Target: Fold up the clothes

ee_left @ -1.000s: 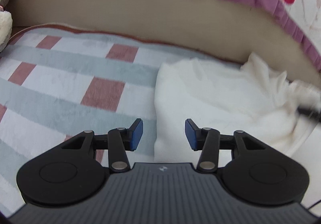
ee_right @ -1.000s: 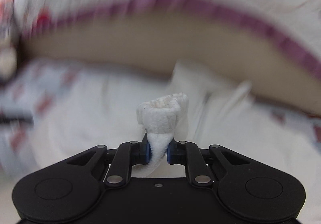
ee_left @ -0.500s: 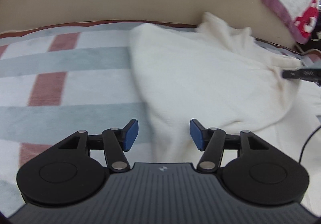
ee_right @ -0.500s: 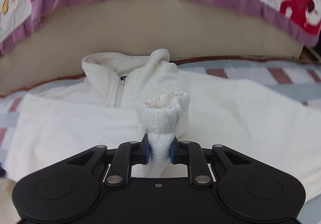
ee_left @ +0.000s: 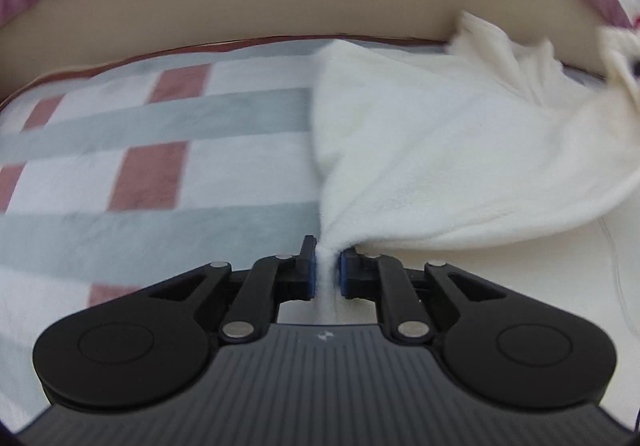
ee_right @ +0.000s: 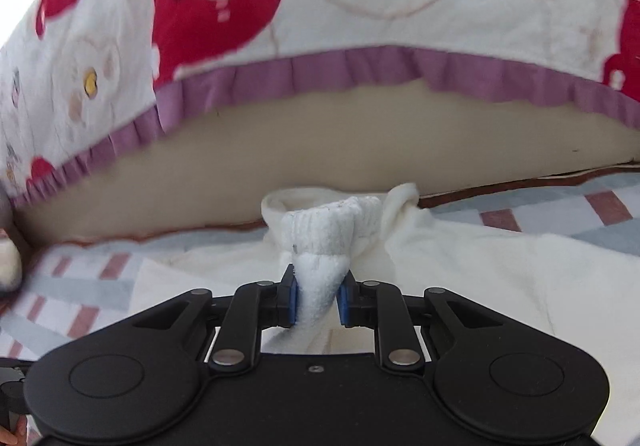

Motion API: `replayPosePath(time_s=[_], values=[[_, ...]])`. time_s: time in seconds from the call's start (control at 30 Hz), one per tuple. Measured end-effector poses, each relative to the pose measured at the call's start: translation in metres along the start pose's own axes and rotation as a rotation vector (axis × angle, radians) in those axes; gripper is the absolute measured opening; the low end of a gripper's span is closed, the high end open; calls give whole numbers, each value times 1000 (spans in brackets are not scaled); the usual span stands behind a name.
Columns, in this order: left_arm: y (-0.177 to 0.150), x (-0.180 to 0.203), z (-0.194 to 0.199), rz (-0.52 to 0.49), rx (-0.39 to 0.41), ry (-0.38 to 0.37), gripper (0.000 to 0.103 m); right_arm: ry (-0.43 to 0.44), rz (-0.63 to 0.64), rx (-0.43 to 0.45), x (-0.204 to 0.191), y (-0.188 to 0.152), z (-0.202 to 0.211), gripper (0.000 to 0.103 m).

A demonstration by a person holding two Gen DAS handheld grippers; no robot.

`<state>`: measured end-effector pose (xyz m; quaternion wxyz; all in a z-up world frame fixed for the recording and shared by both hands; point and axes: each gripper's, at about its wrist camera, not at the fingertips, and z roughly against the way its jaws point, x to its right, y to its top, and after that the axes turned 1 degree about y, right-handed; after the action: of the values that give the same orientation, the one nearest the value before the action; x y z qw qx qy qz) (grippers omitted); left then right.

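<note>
A cream-white fleece jacket [ee_left: 460,150] lies on a checked blanket [ee_left: 140,166]; it also shows in the right wrist view [ee_right: 500,278], with its collar [ee_right: 288,202] toward the back. My left gripper [ee_left: 328,266] is shut on the jacket's near edge, and the cloth pulls up into a taut ridge. My right gripper [ee_right: 318,298] is shut on the ribbed sleeve cuff [ee_right: 332,230], which stands bunched above the blue pads.
A beige backrest [ee_right: 360,134] runs behind the blanket, draped with a white cover with red bears and a purple ruffle [ee_right: 320,70]. A plush toy [ee_right: 8,262] sits at the far left edge. The blanket's pink and grey checks [ee_right: 600,206] extend to the right.
My left gripper has closed on the jacket's edge; it was open before. My right gripper, still holding the cuff, has tilted up toward the backrest and cover.
</note>
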<state>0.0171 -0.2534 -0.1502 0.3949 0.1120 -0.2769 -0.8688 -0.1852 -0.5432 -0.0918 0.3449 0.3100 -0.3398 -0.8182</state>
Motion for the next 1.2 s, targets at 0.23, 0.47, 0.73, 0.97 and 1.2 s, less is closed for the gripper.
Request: replayPosePath(time_s=[0.23,0.47,0.73,0.97,1.2], values=[[-2,1,-12,23,-71,20,16,-274,-70,-254,46,-53,-25,38],[-4,-17,-5,34,-202,-1,50,-355,-313,-364,70,-53,-2,66],[5,-23,52,33,-48,-163,56,-146,-270,-281,74,-16,-5,69],[22,12,21,32,100,-339,56,-167,-182,-358,86,-34,-51,33],[10,15,-25,44,-28,-307,53,-200,64,-77,34,9,-4,22]])
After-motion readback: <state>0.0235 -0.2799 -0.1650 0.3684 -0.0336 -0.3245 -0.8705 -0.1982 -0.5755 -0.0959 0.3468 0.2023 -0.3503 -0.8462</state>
